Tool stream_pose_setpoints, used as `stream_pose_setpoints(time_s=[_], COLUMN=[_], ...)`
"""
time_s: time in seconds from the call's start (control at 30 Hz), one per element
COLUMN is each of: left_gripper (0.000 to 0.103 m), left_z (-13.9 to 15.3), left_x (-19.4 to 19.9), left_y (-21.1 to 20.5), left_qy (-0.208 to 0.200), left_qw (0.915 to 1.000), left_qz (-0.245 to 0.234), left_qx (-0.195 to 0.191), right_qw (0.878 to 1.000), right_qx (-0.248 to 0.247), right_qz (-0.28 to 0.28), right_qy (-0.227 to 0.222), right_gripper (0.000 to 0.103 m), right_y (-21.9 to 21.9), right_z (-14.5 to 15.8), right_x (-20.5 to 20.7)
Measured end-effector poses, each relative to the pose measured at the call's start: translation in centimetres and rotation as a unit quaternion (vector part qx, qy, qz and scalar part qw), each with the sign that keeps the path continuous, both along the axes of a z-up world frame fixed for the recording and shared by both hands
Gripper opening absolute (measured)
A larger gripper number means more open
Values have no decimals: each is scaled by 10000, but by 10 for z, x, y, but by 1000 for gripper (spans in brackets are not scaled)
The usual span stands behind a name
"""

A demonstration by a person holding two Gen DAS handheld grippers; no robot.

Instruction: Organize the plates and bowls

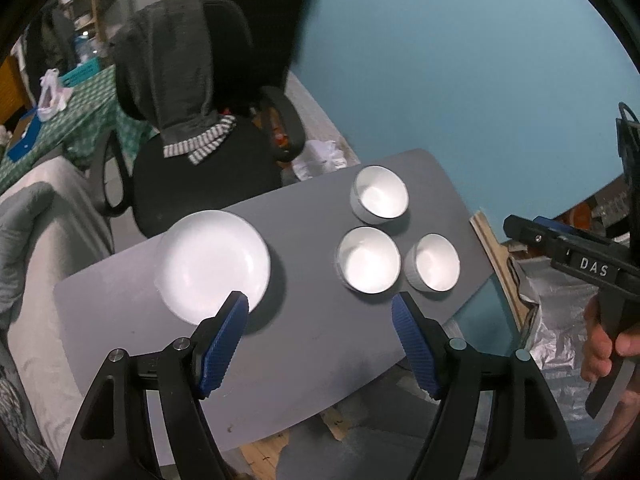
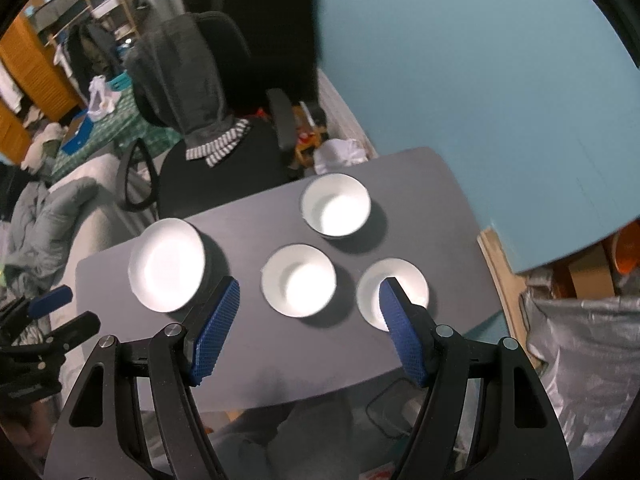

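While you hover both grippers over the gray tabletop (image 1: 304, 344), your left gripper (image 1: 320, 308) and right gripper (image 2: 310, 292) both have jaws spread wide, nothing between them. White plate (image 1: 214, 264) sits flat by the left edge; three bowls (image 1: 369, 259) cluster toward the right edge, mouths up, being round they've no long axis.

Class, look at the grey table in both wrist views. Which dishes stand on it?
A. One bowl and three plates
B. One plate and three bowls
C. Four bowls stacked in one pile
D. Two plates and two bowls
B: one flat white plate sits apart at the left of the table, and three separate white bowls cluster at the right, none stacked.
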State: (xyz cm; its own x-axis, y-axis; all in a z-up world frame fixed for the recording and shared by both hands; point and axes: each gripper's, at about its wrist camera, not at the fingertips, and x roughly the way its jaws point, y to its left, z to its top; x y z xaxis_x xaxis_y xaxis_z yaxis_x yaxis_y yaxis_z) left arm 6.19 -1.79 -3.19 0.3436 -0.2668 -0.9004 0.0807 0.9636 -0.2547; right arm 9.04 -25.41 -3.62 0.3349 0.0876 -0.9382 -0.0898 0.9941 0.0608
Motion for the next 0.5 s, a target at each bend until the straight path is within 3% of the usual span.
stream_pose_setpoints(time_s=[0.5], left_gripper=[76], left_z=[-9], left_x=[32], left_y=[-59], left_qy=[142], left_qw=[9985], left_qz=[-533], left_qx=[-45], right_qw=[9985], right_qx=[-41], right_qz=[-521], right_qy=[146], right_gripper=[72], right_y=[-55], right_z=[-4], right_x=[4])
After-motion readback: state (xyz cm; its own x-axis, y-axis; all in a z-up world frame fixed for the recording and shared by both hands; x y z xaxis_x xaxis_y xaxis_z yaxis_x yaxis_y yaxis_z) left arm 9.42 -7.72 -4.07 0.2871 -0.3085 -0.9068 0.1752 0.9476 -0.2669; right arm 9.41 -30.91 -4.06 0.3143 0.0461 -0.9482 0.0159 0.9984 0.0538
